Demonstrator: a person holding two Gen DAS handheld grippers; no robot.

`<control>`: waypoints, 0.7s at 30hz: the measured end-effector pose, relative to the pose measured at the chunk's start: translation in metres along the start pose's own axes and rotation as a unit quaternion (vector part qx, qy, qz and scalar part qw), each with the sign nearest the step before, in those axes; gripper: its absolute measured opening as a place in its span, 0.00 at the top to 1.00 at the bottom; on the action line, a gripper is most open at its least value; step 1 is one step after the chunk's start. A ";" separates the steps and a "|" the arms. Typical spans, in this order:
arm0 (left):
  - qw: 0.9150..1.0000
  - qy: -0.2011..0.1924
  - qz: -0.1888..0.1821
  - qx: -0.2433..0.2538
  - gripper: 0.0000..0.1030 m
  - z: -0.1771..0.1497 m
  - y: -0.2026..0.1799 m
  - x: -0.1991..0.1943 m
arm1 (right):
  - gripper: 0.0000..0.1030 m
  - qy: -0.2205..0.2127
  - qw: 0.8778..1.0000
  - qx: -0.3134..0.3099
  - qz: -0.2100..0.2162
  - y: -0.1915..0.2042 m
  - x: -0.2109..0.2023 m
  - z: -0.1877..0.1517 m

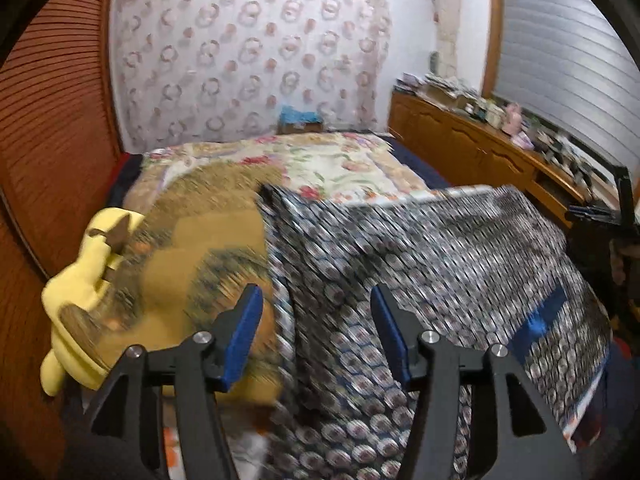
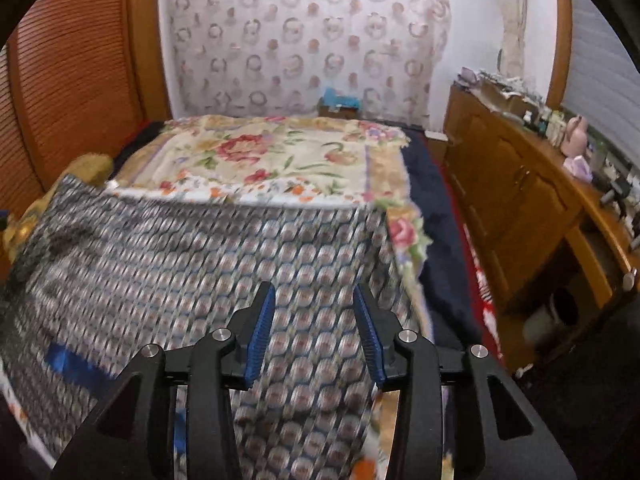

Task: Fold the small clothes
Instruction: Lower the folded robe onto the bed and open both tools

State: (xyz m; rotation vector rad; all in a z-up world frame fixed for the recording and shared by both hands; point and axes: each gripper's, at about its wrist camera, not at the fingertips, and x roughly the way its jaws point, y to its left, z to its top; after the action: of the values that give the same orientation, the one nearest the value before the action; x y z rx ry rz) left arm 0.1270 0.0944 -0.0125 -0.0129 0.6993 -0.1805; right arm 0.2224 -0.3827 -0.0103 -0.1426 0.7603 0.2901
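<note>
No readable text, label, brand, number or sign can be made out in either view. The small items on the wooden sideboard (image 2: 520, 184) at the right of the frame (boxes and bottles, it seems) are too blurred for any lettering to be read.

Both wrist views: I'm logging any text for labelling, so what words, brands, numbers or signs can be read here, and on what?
None can be read.
Patterned cloth: only a repeating motif and a blue patch, no letters visible.
Items on the sideboard: any labels are too small and blurred.
Blue box by the wall: too blurred to tell.
</note>
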 end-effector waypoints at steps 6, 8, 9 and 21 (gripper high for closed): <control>0.999 0.030 -0.024 0.013 0.46 -0.029 -0.028 0.015 | 0.61 0.029 0.999 0.026 0.003 -0.009 -0.003 -0.048; 0.999 0.041 -0.027 0.019 0.46 -0.037 -0.037 0.022 | 0.61 0.039 0.999 0.038 0.007 -0.014 0.001 -0.059; 0.998 0.046 -0.028 0.020 0.46 -0.038 -0.040 0.026 | 0.61 0.043 0.998 0.041 0.007 -0.015 0.003 -0.064; 0.995 0.088 -0.027 0.022 0.46 -0.057 -0.048 0.055 | 0.61 0.068 0.996 0.061 0.013 -0.001 0.032 -0.071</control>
State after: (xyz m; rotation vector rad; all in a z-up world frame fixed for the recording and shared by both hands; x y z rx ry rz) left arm 0.1243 0.0407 -0.0876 0.0272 0.8720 -0.2513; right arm 0.1979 -0.3934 -0.0831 -0.0369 0.9136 0.2586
